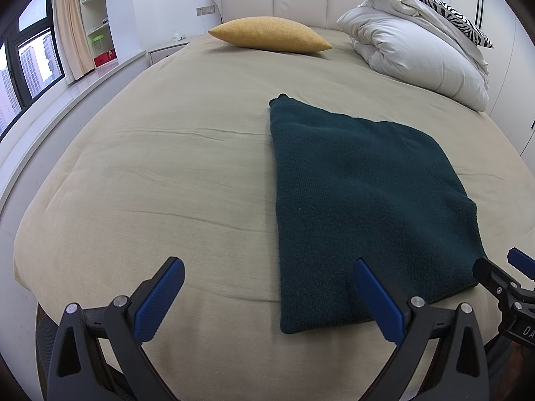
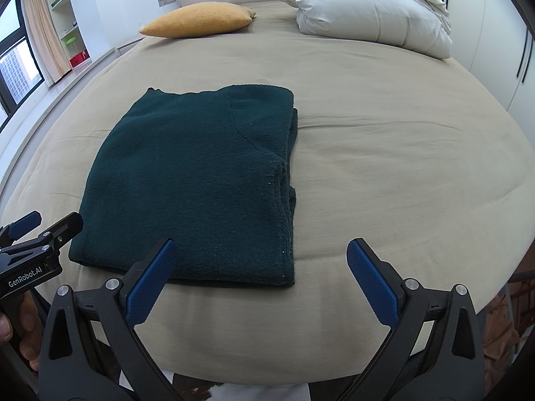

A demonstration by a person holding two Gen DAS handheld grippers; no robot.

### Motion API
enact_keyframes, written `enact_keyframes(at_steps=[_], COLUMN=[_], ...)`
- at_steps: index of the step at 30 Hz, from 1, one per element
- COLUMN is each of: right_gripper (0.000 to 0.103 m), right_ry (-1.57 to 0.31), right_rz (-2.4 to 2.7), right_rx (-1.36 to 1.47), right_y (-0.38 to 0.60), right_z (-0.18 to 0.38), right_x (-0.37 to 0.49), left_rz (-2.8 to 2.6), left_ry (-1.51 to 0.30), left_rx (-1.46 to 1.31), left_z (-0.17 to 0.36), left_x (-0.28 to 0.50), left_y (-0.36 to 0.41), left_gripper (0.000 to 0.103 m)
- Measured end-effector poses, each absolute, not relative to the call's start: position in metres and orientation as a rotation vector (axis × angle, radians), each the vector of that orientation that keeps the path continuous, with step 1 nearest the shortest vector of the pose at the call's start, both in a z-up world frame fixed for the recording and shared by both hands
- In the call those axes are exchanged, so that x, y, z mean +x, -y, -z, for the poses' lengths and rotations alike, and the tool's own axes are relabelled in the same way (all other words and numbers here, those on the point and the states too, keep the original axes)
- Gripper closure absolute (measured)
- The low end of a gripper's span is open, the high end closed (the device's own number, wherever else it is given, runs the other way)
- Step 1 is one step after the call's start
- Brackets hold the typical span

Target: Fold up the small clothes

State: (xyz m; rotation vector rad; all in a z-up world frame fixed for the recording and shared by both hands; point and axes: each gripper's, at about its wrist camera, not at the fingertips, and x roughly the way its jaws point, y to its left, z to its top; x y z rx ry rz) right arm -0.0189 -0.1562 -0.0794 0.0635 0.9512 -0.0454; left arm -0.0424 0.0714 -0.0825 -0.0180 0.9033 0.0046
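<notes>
Dark green knitted garment (image 2: 197, 180) lay folded into a rough rectangle on the beige bed cover (image 2: 401, 173), near the foot edge of the bed. In the right wrist view its right-hand side showed stacked layers at the fold; a curved seam was visible on the top layer.

Left gripper (image 1: 269, 287): jaws spread wide, blue ribbed pads facing each other, nothing between them. Its right finger overlapped the garment's near edge in the left wrist view; contact could not be judged. Right gripper (image 2: 260, 269): jaws likewise spread wide, empty; its left finger overlapped the garment's near edge, and contact could not be judged either.

Readable writing: "GenRobot.AI" in white on the black body of the left gripper, seen at the left edge of the right wrist view. On the right gripper, seen at the right edge of the left wrist view, only the letters "DA" showed before the frame cut off.

A hand (image 2: 20, 330) was wrapped around the left gripper's handle.

Background: yellow cushion (image 1: 271, 35) and white duvet (image 1: 418, 53) at the headboard end, zebra-print pillow (image 1: 431, 0) on top of the duvet.
</notes>
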Motion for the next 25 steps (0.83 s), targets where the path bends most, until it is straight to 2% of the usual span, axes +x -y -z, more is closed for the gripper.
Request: enact_keyframes(at_steps=[25], right_gripper=[0.000], right_ry=[-0.952], right_rz=[0.045], right_rx=[0.065], right_y=[0.1545], right_z=[0.0798], right_x=[-0.0190], left_rz=[-0.012], left_ry=[-0.923], left_rx=[-0.027], left_z=[0.0823], left_x=[-0.0445], left_y=[-0.0769], left_gripper=[0.000])
